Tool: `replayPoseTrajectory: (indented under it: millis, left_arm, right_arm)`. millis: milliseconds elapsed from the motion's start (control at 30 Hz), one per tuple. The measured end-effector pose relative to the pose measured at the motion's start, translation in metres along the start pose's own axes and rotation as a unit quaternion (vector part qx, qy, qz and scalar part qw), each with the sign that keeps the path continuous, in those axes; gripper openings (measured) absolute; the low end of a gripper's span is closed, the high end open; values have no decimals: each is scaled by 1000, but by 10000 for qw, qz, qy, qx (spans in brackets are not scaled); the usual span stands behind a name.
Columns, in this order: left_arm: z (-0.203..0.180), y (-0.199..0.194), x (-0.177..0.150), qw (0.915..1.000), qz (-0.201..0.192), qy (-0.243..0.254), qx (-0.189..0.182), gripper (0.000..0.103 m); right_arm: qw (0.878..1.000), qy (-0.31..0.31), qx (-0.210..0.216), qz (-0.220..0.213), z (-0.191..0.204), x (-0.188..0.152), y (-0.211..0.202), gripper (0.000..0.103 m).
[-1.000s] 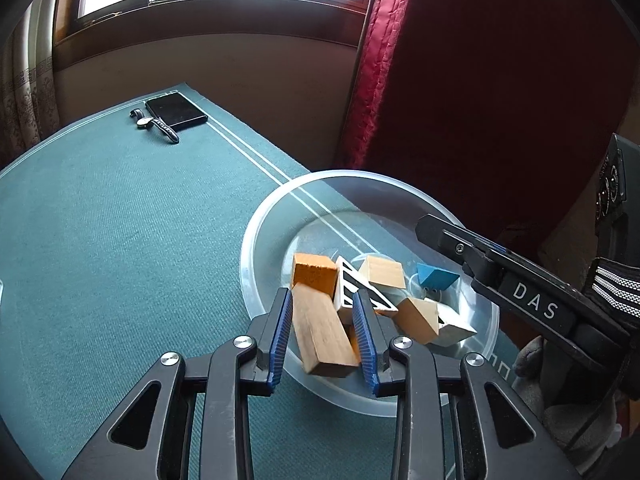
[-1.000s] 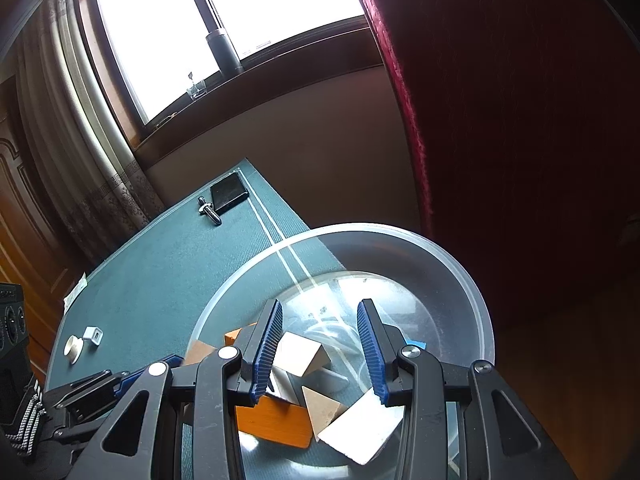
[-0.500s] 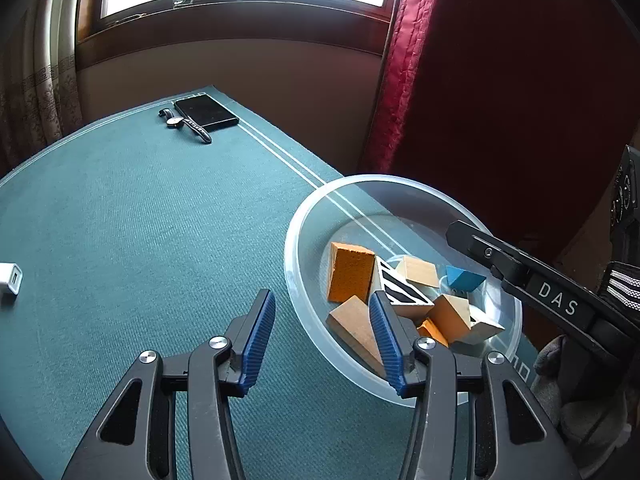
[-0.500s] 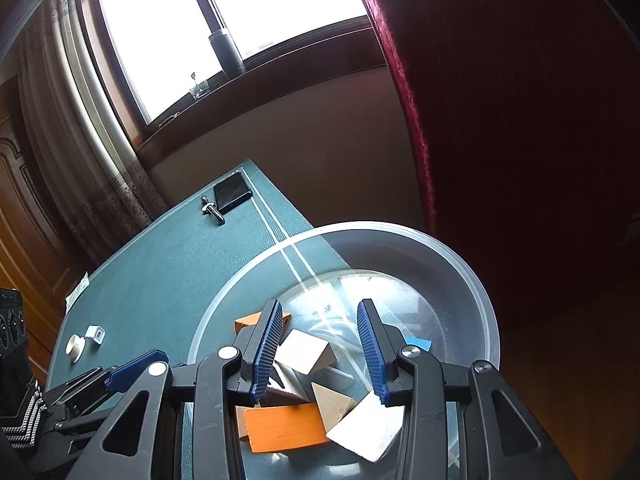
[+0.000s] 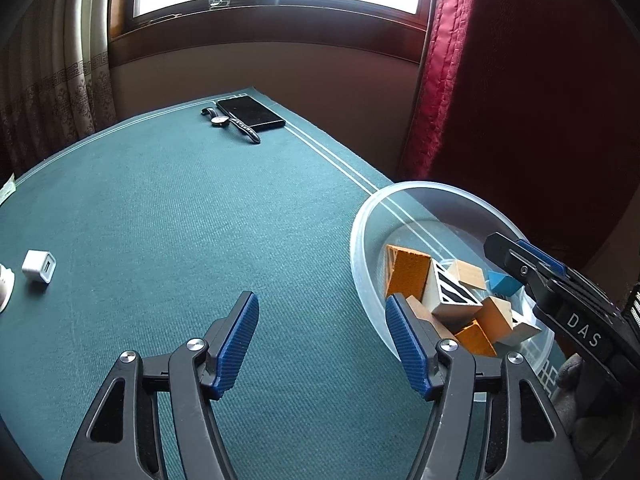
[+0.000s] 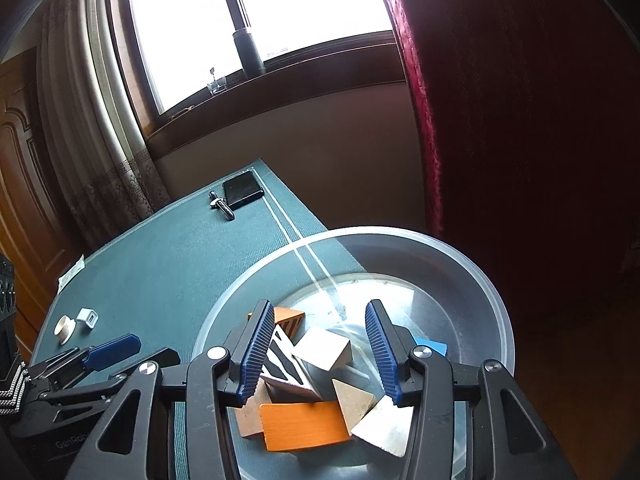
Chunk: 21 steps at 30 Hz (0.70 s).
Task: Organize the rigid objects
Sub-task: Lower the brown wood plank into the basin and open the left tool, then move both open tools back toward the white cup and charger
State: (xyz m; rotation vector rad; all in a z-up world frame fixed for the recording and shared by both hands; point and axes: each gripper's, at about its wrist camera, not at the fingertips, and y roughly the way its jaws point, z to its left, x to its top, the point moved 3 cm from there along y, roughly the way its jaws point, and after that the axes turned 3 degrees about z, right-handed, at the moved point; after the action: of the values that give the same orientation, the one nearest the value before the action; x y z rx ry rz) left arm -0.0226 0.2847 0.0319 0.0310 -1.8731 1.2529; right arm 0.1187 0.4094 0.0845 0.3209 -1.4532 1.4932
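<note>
A clear plastic bowl [image 5: 362,224] [image 6: 472,256] stands at the right edge of the green table. It holds several wooden blocks: an orange one [image 5: 408,270] [image 6: 302,426], a black-and-white striped one [image 5: 454,294] [image 6: 282,362], plain wood ones [image 5: 466,274] and a blue one [image 5: 502,280] [image 6: 434,346]. My left gripper [image 5: 322,338] is open and empty over the cloth, left of the bowl. My right gripper [image 6: 314,350] is open and empty above the blocks in the bowl; it also shows in the left wrist view [image 5: 532,266].
A black phone [image 5: 250,112] [image 6: 242,188] and a wristwatch [image 5: 230,124] [image 6: 221,205] lie at the table's far edge. A white charger cube [image 5: 38,266] [image 6: 88,316] and a white round object [image 6: 64,328] lie at the left. A red curtain [image 5: 440,60] hangs behind the bowl.
My left gripper opened, let the plain wood block fall into the bowl, and drew back to the left over the cloth. The right gripper stayed above the bowl.
</note>
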Motion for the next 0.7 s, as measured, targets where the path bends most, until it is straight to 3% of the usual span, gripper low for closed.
replayPoseTrajectory:
  millis: [267, 333, 533, 700]
  left_arm:
    - [19, -3, -4, 9995, -22, -119, 285, 77]
    - [24, -4, -4, 9991, -42, -152, 387, 78]
    - [40, -7, -8, 9973, -71, -251, 693, 85]
    - [52, -9, -12, 9958, -56, -352, 849, 86]
  right_arm:
    - [9992, -381, -24, -108, 21, -8, -1, 57]
    - [9990, -423, -13, -115, 23, -9, -1, 67]
    - [9978, -639, 78, -148, 37, -16, -1, 82]
    - [9970, -749, 153, -113, 44, -20, 0, 86]
